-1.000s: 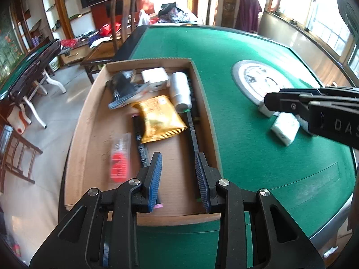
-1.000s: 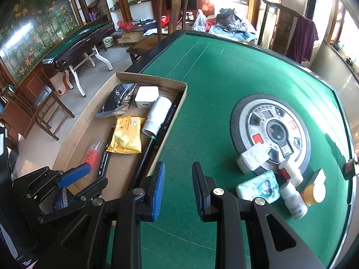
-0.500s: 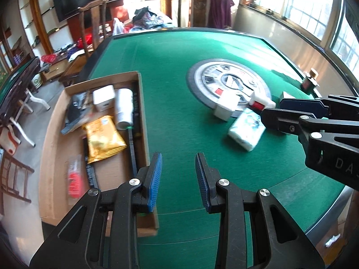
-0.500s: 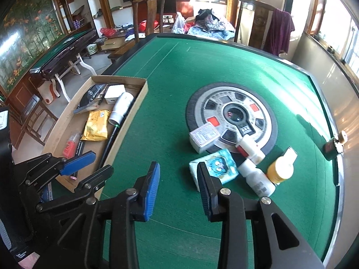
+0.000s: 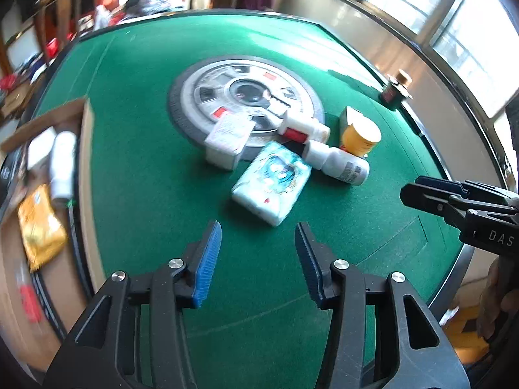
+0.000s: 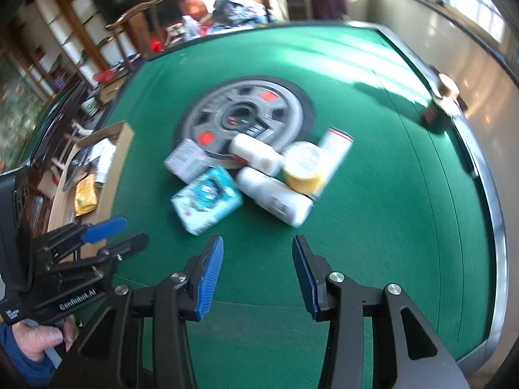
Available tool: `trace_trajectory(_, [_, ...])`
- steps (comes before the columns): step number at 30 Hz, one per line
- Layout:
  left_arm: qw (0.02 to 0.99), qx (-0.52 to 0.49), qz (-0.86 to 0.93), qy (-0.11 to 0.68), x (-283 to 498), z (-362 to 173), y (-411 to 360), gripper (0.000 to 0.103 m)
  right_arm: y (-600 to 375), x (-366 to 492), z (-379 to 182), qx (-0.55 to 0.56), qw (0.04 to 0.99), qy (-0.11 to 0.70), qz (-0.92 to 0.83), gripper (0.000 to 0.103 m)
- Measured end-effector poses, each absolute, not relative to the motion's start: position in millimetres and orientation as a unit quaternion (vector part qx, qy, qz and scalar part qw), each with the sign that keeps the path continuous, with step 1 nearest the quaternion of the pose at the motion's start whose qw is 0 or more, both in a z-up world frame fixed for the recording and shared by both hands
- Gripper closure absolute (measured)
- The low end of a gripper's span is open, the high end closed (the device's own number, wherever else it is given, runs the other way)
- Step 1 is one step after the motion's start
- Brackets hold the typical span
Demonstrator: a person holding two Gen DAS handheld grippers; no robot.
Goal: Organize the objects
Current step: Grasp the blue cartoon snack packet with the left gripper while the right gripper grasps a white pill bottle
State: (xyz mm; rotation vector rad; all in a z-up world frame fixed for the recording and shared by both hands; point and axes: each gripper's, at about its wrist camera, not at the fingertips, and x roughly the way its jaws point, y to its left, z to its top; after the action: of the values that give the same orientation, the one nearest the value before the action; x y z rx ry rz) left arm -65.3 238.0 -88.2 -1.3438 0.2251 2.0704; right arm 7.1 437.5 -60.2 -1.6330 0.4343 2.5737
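The left gripper (image 5: 258, 256) and right gripper (image 6: 258, 267) have just been opening their jaws; both stand partly open and empty above the green worktop (image 5: 146, 168). Ahead lies a tissue pack (image 5: 271, 181) among bottles (image 5: 337, 162). The cardboard box (image 5: 85, 149) at the left edge holds a gold packet (image 5: 40, 230) and a white tube (image 5: 62, 165).

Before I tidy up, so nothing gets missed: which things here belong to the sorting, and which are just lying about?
For the job: tissue pack, white bottles, yellow jar, small box, cardboard tray.
Just lying about: dark jar at the table edge, chairs.
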Motion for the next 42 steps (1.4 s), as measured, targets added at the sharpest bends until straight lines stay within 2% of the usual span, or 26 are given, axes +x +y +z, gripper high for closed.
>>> trace_trajectory(2, [0.345,-0.504,0.784,0.114,-70,-91,255,0.051,451,15,-66,-0.534,0.040,0.156,0.830,0.058])
trace_trajectory(10, [0.359,-0.544,0.737,0.180,-98,-126,299,0.050,478,36,-73,-0.539,0.060,0.170,0.823,0.058])
trace_trajectory(17, [0.348,-0.519,0.754,0.202,-105,-132,321,0.048,487,39,-80,-0.547,0.062,0.173,0.817,0.058])
trace_trajectory(19, [0.336,-0.512,0.765,0.200,-107,-135,323,0.048,483,34,-80,-0.548,0.052,0.167,0.818,0.058])
trace_trajectory(23, [0.322,-0.510,0.777,0.177,-106,-133,311,0.061,467,21,-80,-0.550,0.016,0.149,0.821,0.058])
trace_trajectory(31, [0.314,-0.534,0.774,0.132,-82,-130,268,0.061,435,-20,-88,-0.553,-0.048,0.095,0.826,0.058])
trace_trajectory(42, [0.320,-0.533,0.772,0.128,-68,-120,252,0.061,427,-72,-98,-0.561,-0.073,0.022,0.824,0.058])
